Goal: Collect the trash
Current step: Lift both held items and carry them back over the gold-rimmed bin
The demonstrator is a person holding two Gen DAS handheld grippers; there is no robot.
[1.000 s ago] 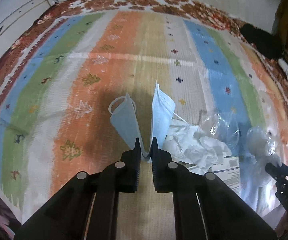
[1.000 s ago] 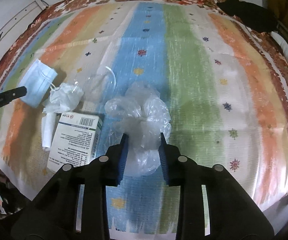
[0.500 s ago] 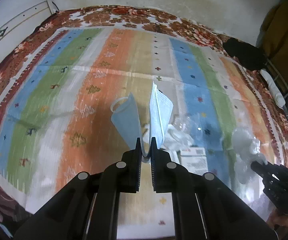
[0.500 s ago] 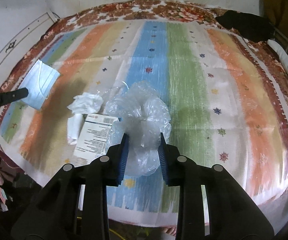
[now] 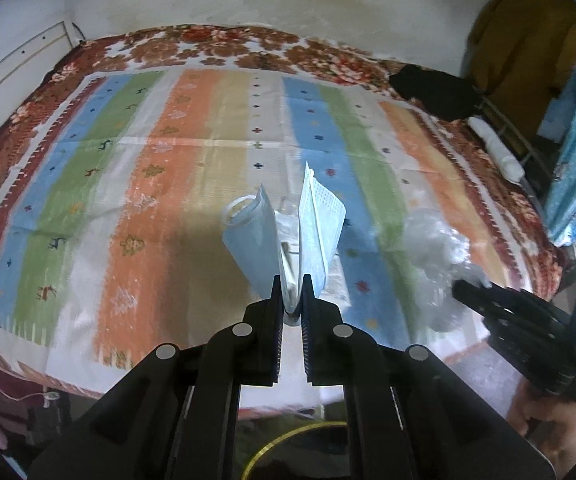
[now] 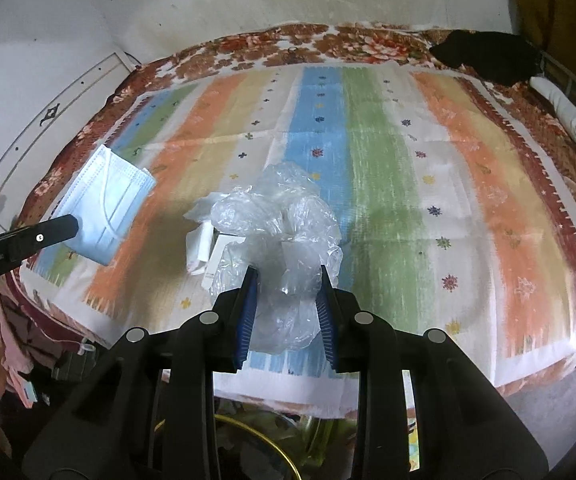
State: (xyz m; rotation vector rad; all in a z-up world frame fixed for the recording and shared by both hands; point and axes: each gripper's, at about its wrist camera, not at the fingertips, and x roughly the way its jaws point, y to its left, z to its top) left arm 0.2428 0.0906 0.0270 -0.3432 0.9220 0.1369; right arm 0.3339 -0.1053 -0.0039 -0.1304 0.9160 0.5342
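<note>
Left wrist view: the left claw (image 5: 291,295) is pinched narrow on a folded blue face mask (image 5: 288,232), held above the striped bedspread (image 5: 160,184). The right claw (image 5: 471,286) appears at right with a clear plastic bag (image 5: 433,248).

Right wrist view: the right claw (image 6: 286,284) grips the crumpled plastic bag (image 6: 280,240) with its jaws partly apart. White tissue (image 6: 202,216) and a small carton (image 6: 218,256) lie on the bed beneath it. A gold-rimmed bin (image 6: 284,452) shows below. Judged progress: two items lifted, none deposited; tissue and carton remain.
</note>
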